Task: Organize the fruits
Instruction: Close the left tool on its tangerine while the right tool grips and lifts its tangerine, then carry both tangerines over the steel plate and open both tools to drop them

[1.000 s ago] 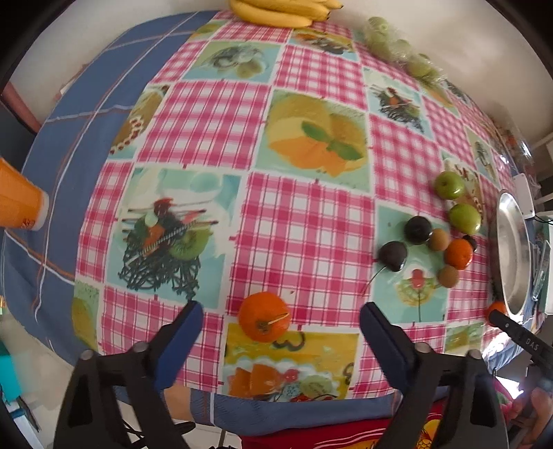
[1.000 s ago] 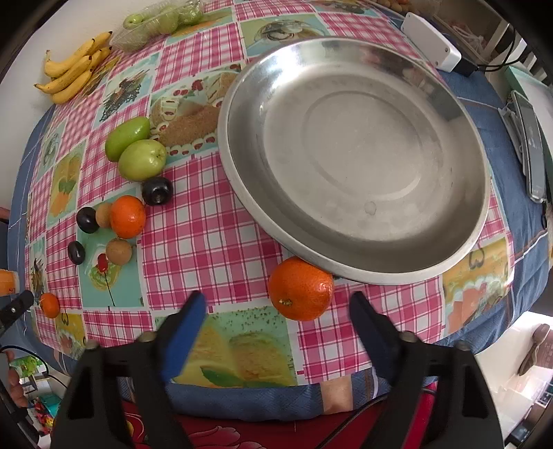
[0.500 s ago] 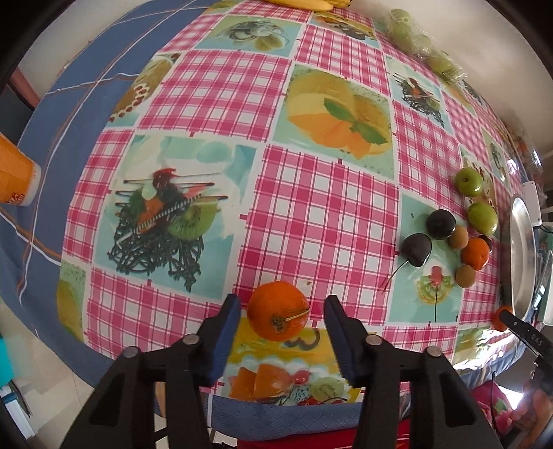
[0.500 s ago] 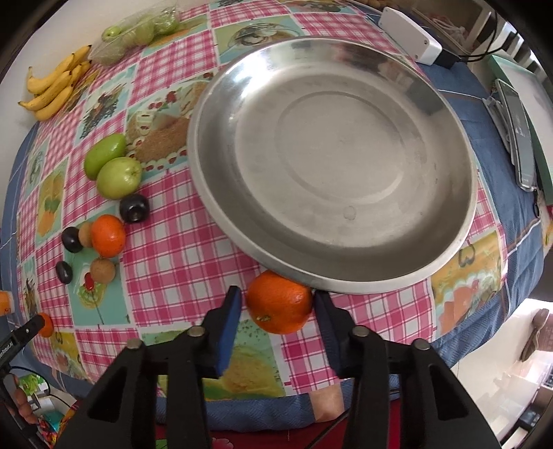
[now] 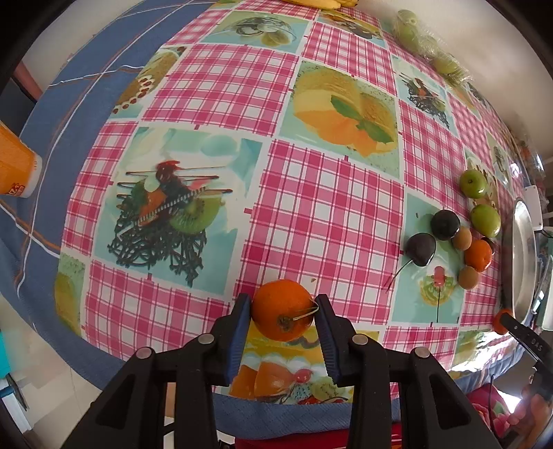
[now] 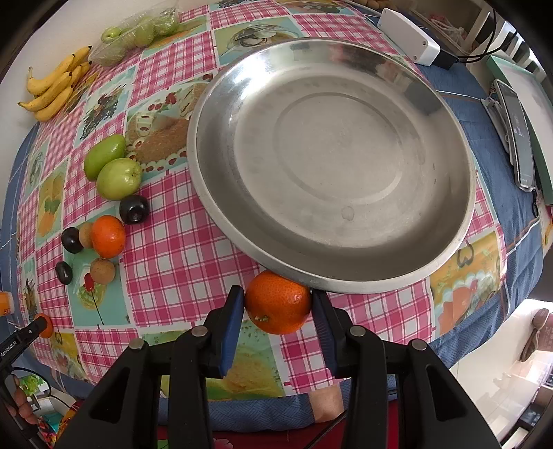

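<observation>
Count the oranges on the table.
3. One sits in the left gripper, the left orange. A second is in the right gripper by the metal plate, the right orange. The third lies among the loose fruit. None looks hidden.

A big metal dish (image 6: 331, 165) sits on the tablecloth (image 6: 179, 255), filling the right wrist view from centre to 1 o'clock. An orange (image 6: 278, 302) lies at 6 o'clock, touching the dish's near rim. At 9 o'clock a cluster of small fruit (image 6: 103, 221) sits beside the dish; bananas (image 6: 52, 89) lie far off at 10 o'clock, a bag of fruit (image 6: 138, 32) at 11. A white box (image 6: 408, 36) lies behind the dish at 1 o'clock, a phone (image 6: 518, 134) at 3. In the left wrist view, another orange (image 5: 281, 309) lies at 6 o'clock, a cup (image 5: 15, 165) at 9 o'clock.
</observation>
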`<state>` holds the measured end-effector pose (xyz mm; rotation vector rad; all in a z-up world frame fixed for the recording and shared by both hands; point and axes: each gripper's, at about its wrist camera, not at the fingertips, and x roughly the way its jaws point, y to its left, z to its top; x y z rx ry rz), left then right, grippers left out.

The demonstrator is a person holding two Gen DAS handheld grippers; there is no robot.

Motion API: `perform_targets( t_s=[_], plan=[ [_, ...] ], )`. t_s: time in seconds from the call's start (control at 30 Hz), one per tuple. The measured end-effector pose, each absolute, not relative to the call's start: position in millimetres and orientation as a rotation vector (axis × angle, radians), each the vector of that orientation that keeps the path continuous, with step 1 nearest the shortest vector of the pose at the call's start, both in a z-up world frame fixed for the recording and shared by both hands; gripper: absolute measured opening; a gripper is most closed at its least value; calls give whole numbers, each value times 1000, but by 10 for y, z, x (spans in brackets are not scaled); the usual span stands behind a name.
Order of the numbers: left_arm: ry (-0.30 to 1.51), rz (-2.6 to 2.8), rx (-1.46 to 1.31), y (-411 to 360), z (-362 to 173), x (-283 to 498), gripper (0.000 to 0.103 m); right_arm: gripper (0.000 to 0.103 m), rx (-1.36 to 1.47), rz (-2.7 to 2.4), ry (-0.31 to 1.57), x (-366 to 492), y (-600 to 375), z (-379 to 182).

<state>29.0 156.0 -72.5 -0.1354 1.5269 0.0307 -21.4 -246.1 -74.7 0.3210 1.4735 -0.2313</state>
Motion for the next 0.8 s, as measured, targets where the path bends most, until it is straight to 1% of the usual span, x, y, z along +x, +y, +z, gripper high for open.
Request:
perform_targets(
  t_s=[0.4,0.8],
  plan=[
    [1499,31,-123,1388,-405,312,40,41,313,-186,1450,-226,-2277,-562],
    [1463,-17,-70,866,-106,523,40,41,321,-147,1387,-77,-2266,-215]
  ],
)
